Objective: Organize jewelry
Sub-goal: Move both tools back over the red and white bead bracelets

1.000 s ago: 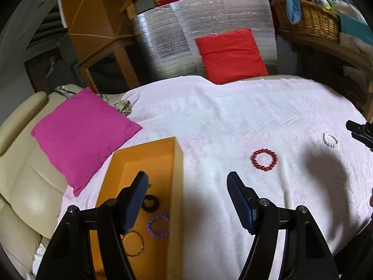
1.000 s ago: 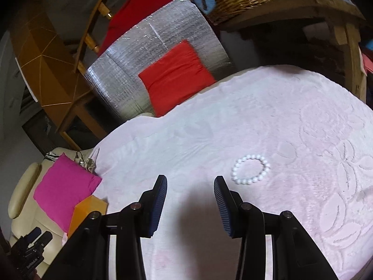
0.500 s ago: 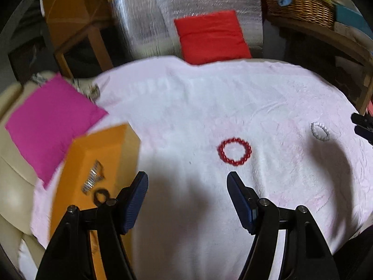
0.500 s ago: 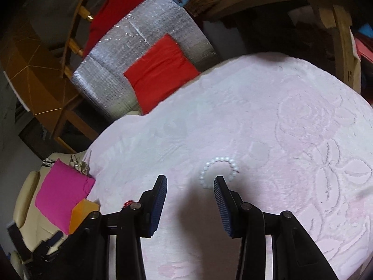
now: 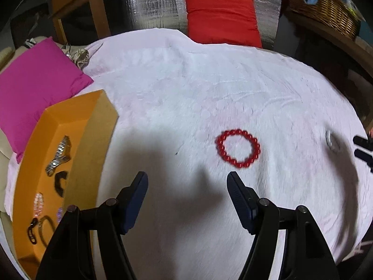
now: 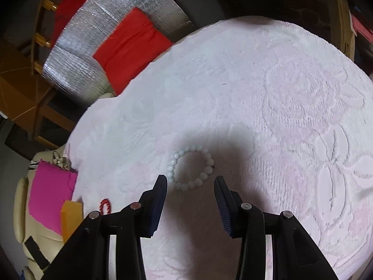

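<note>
Bracelets waiting: both grippers spread and empty above the pink cloth [image 6: 291,88].
Right gripper [image 6: 190,182] should straddle one side of the white bracelet [image 6: 190,168]; left gripper [image 5: 187,187] likewise on the red bracelet [image 5: 238,148], then carry to the orange box [image 5: 93,144].

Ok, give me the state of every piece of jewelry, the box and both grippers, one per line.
Red bracelet: flat on the blanket, loose.
White bracelet: flat on the blanket, loose.
Orange box: open, jewelry inside.
Left gripper: open, empty.
Right gripper: open, empty, just short of the white bracelet.
</note>
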Motion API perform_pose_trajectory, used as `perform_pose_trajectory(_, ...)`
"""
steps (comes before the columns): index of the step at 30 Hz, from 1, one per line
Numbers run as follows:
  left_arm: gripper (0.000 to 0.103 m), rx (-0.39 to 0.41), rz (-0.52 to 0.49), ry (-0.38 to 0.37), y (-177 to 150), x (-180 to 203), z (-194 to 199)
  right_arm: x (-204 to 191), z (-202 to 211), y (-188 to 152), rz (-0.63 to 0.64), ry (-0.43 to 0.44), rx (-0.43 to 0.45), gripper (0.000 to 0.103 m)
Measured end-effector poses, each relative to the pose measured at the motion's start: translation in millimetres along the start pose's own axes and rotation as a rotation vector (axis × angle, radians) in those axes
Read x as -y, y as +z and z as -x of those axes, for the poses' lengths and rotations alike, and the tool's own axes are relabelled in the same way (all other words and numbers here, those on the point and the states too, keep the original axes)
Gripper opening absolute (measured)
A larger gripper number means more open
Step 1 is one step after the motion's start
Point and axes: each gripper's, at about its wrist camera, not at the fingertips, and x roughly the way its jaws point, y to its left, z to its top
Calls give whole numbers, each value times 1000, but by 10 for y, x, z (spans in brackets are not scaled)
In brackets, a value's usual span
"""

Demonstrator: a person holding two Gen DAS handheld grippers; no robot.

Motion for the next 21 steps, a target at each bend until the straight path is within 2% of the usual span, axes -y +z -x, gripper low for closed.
perform_pose_trajectory(6,71,-43,47,-19,93,86,-320,-44,-216,90,54,-118,-30,44)
perform_pose_trajectory(8,71,-37,62,-35,125,114,-372,-64,-262,110,76,-144,-31,39)
perform_pose_trajectory(15,71,-51,64,-67,142,220,-511,-187,-437,85,190,-270,-12,32)
perform_pose_trajectory(21,71,-60,94,-98,175,178,-579,-311,-534,21,290,-362,17,32)
